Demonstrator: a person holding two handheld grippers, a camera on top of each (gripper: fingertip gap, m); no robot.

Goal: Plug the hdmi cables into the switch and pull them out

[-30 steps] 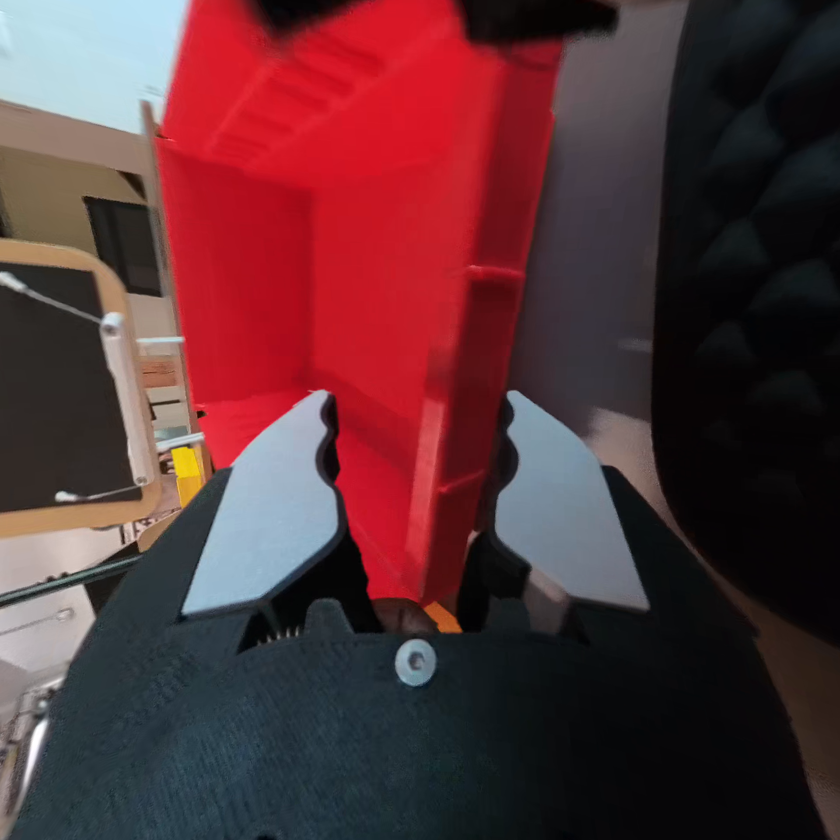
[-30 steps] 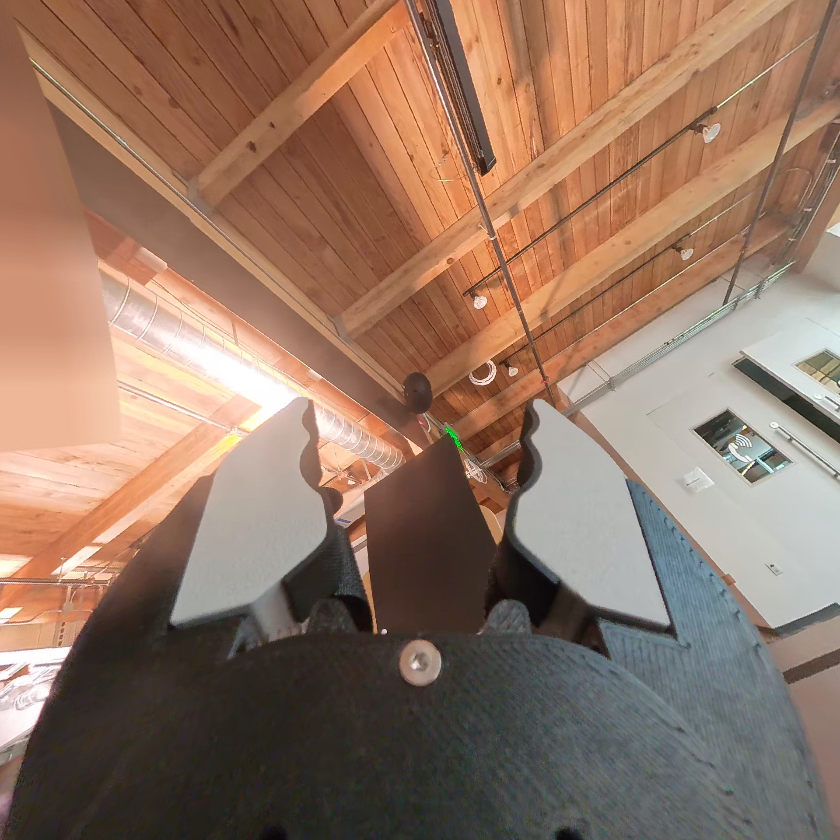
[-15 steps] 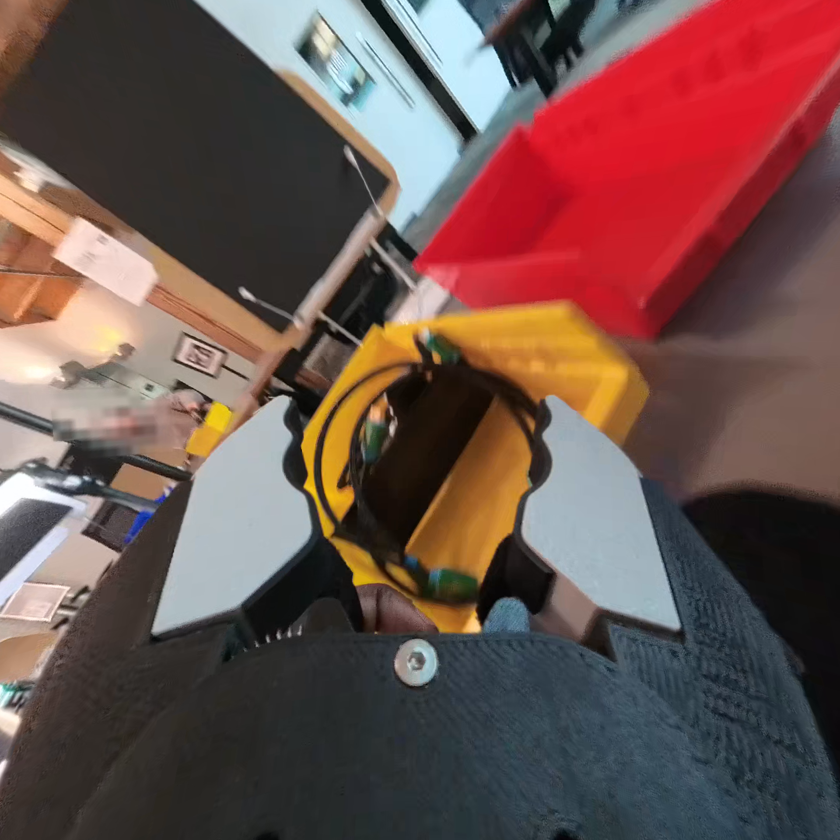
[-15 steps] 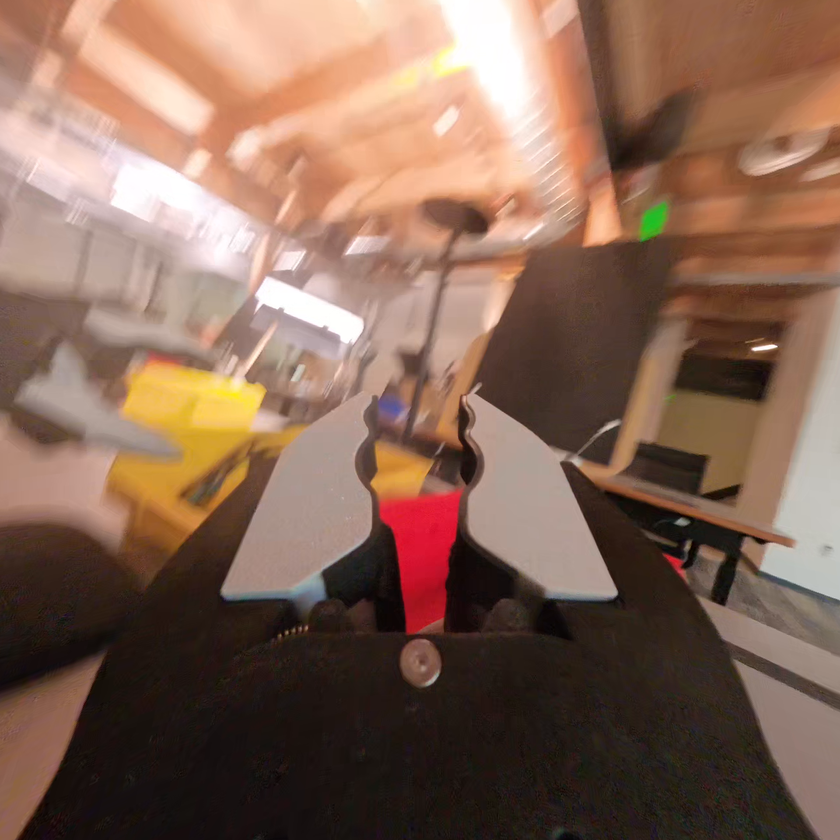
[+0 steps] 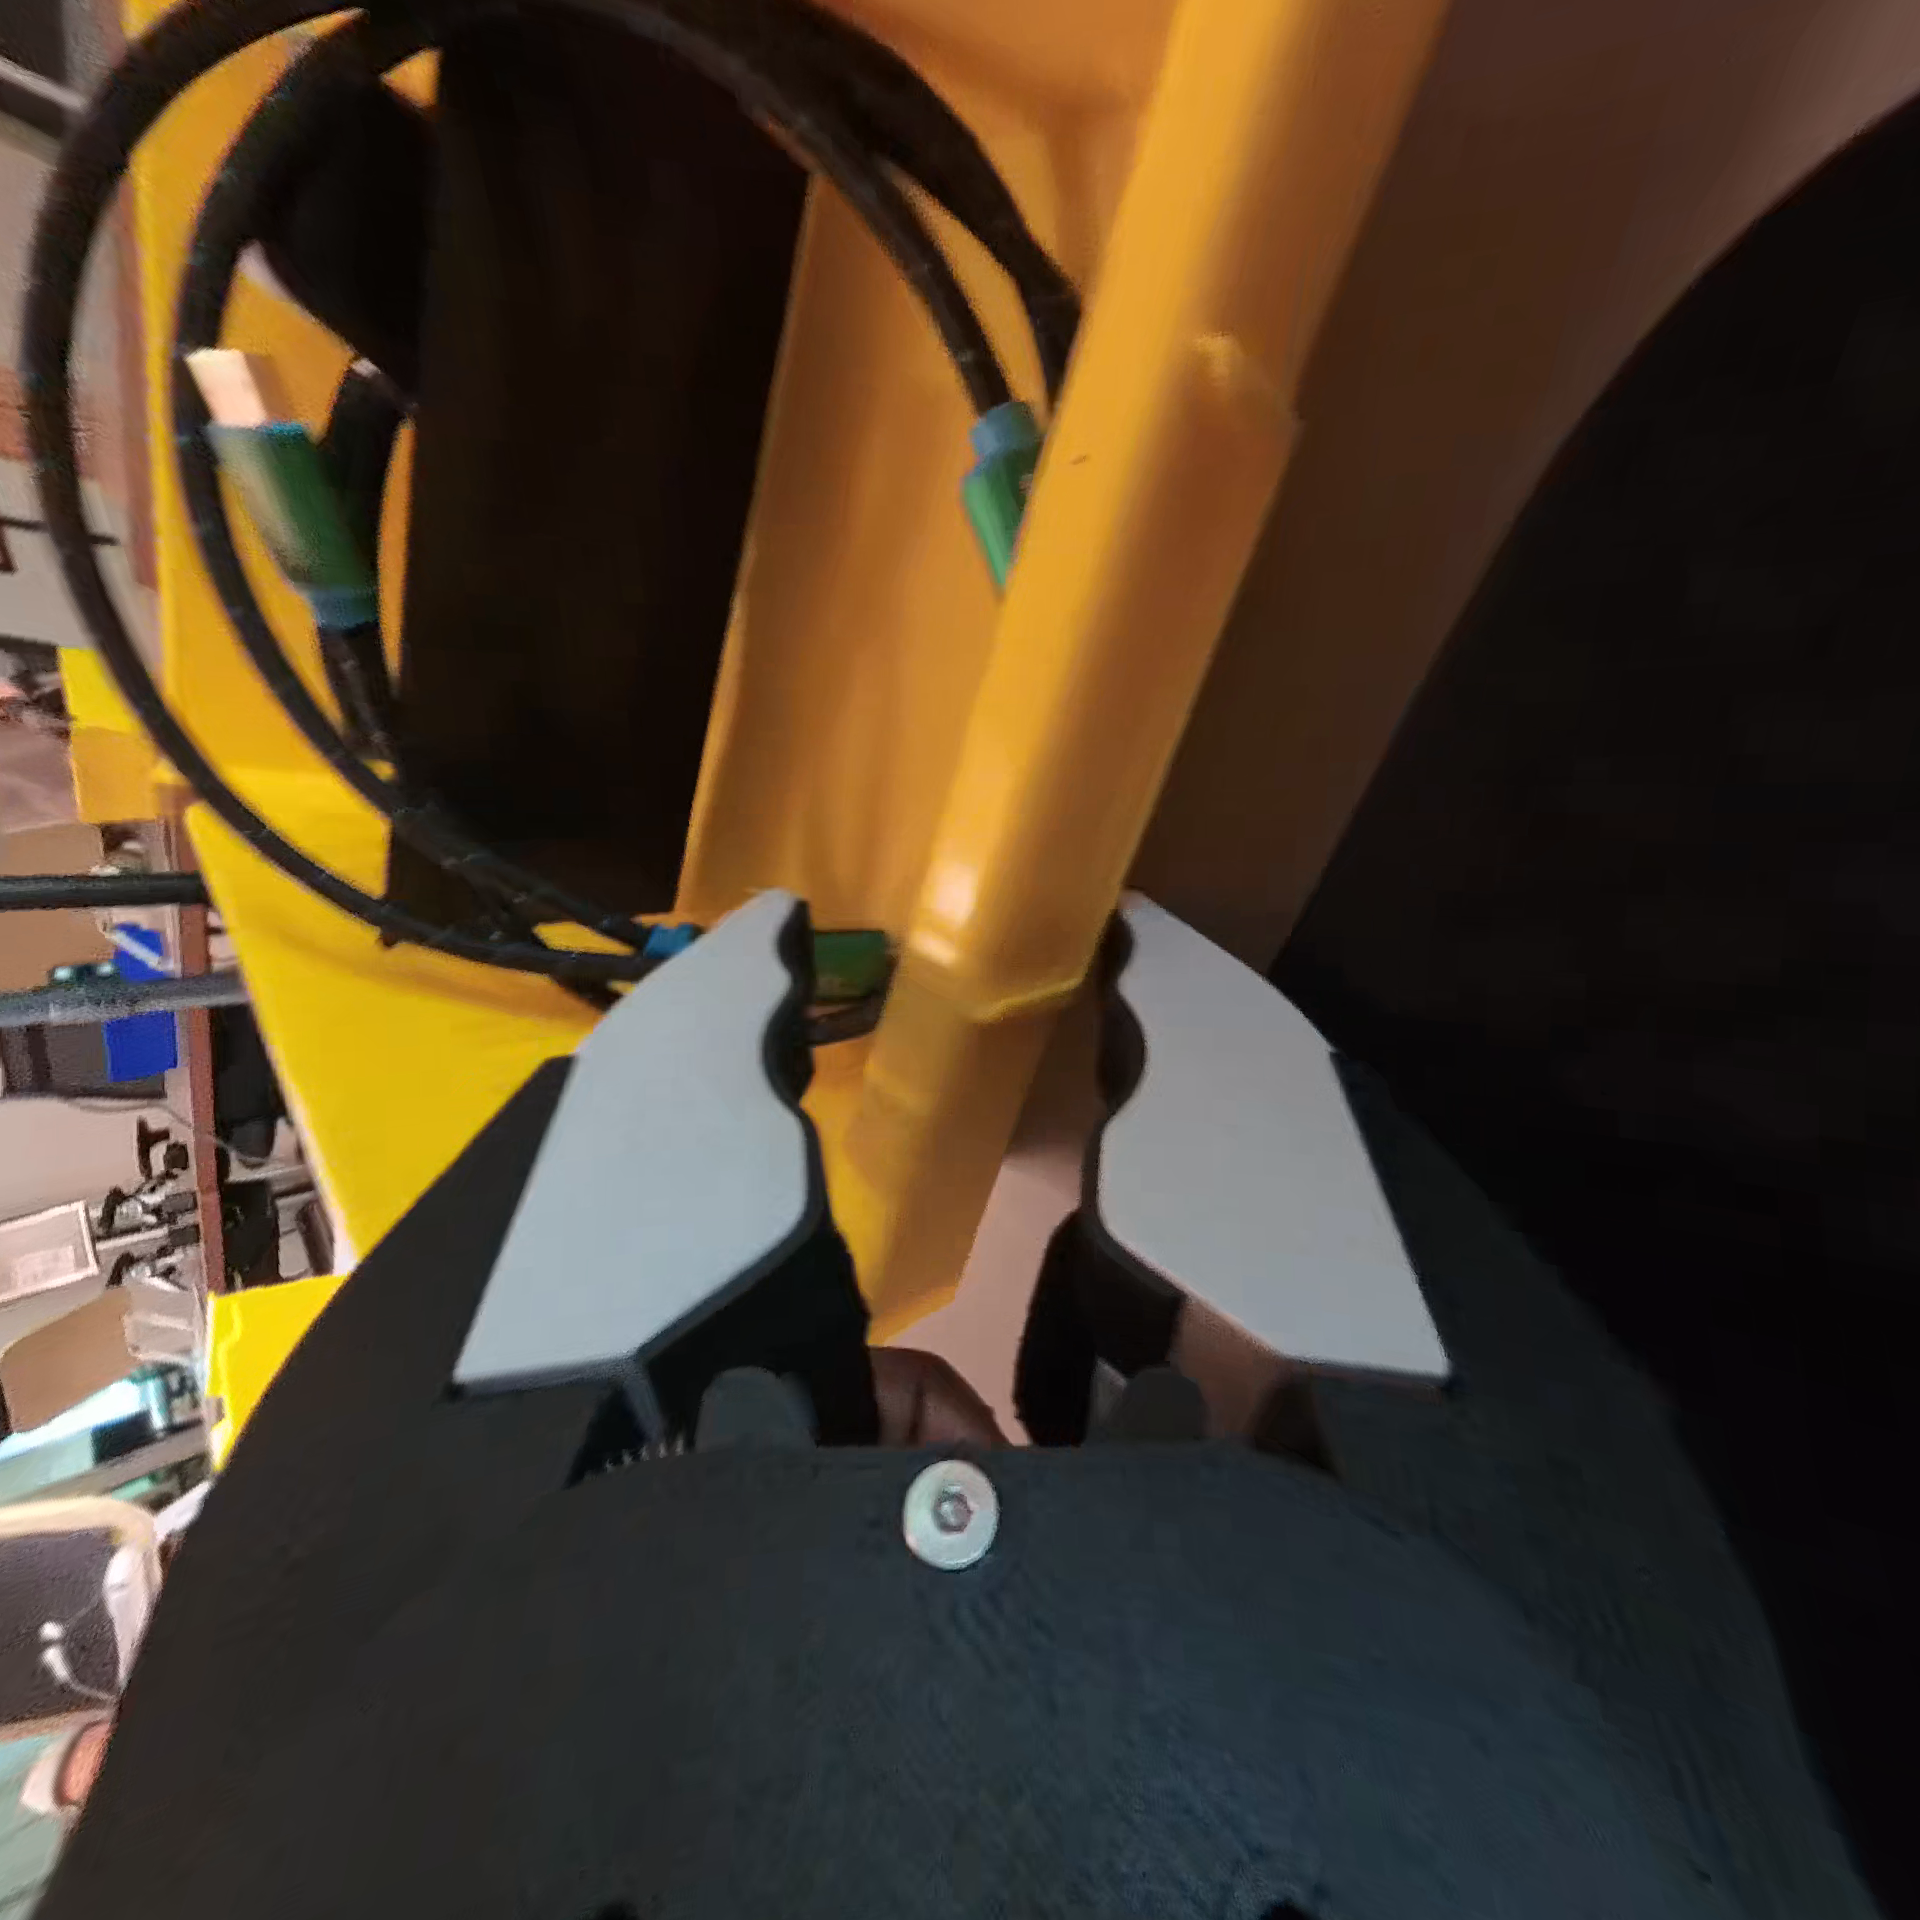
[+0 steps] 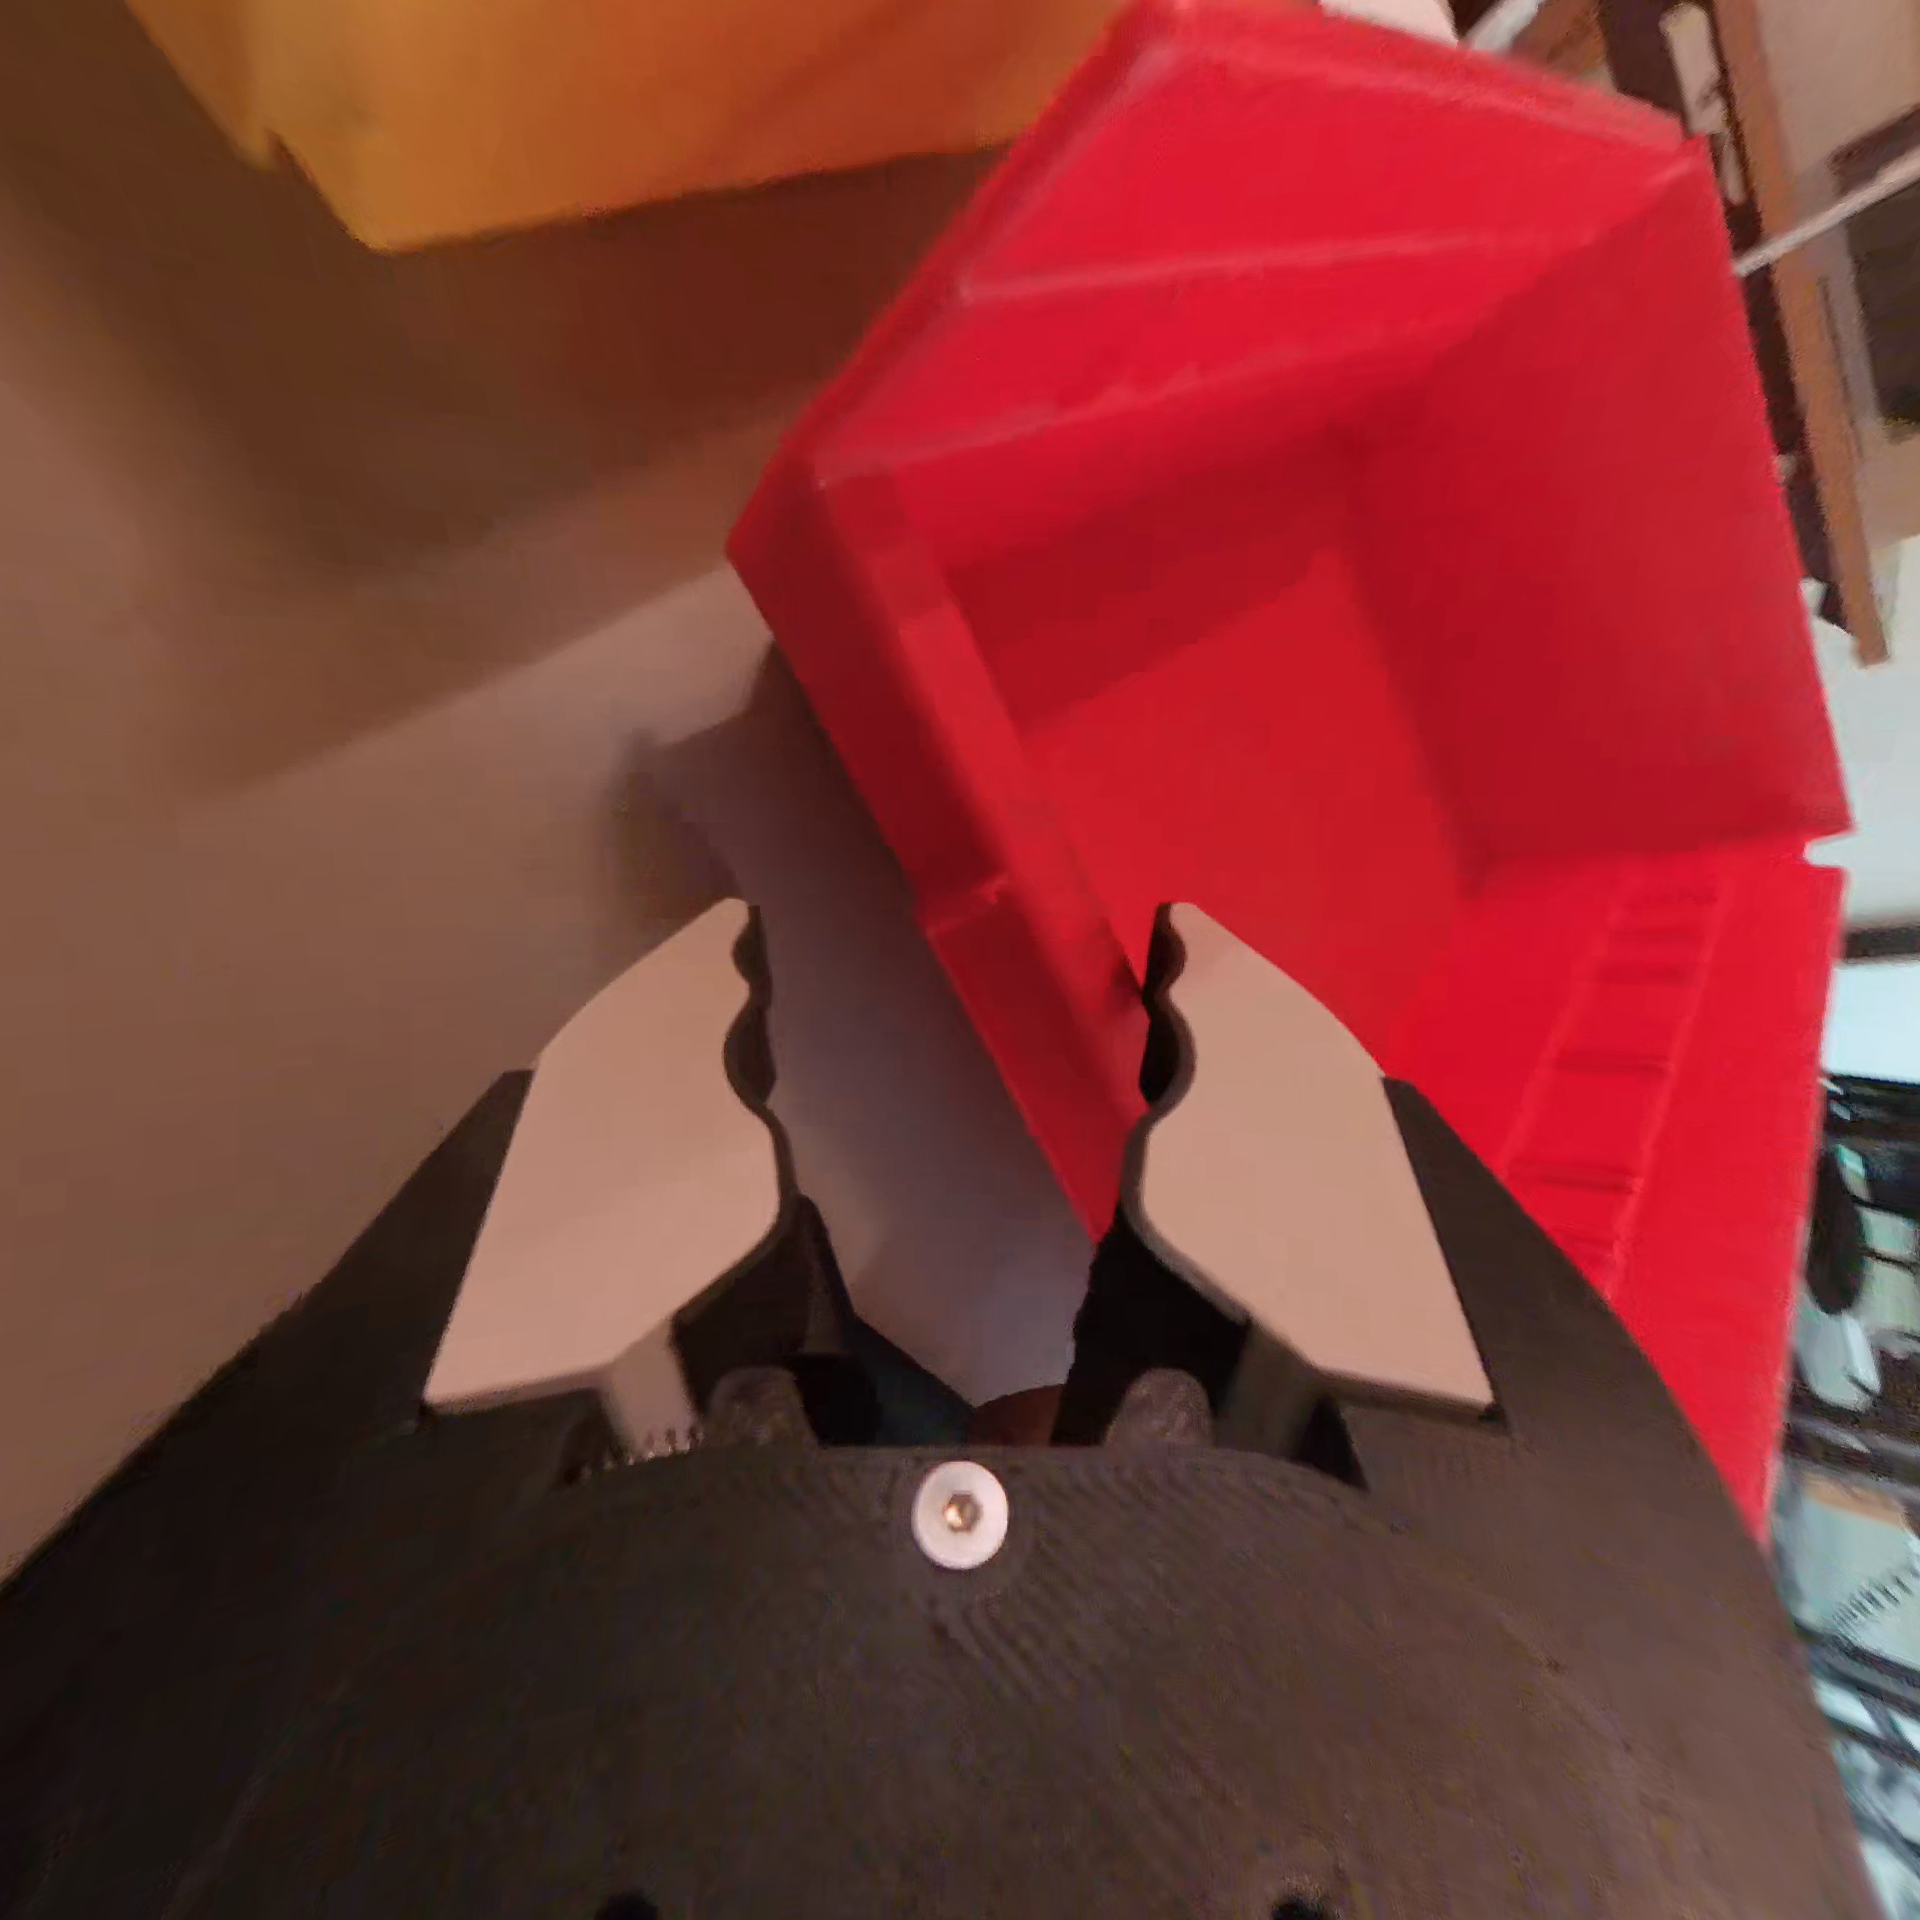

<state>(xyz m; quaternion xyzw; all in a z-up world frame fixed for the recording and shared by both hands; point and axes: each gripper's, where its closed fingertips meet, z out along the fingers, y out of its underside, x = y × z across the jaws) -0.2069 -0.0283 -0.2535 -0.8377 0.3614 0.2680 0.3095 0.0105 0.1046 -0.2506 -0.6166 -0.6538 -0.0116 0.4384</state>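
A yellow bin point(image 5: 862, 665) holds coiled black HDMI cables point(image 5: 125, 665) with green plugs point(image 5: 286, 509) and a dark box-shaped switch point(image 5: 592, 488). My left gripper point(image 5: 951, 925) is open, its jaws on either side of the bin's near rim corner, with one green plug point(image 5: 852, 961) just past the left fingertip. My right gripper point(image 6: 951, 925) is open and empty, its right finger at the near wall of an empty red bin point(image 6: 1299, 582). The yellow bin point(image 6: 582, 114) shows at the top of the right wrist view.
The bins stand on a pale tabletop point(image 6: 312, 644). A dark rounded mass point(image 5: 1662, 935) fills the right side of the left wrist view. Shelves and room clutter point(image 5: 94, 1143) lie beyond the table at the left.
Both grippers swung down fast toward the table. The left closed in on the yellow bin's rim. The right went from facing the room to the red bin and opened wider.
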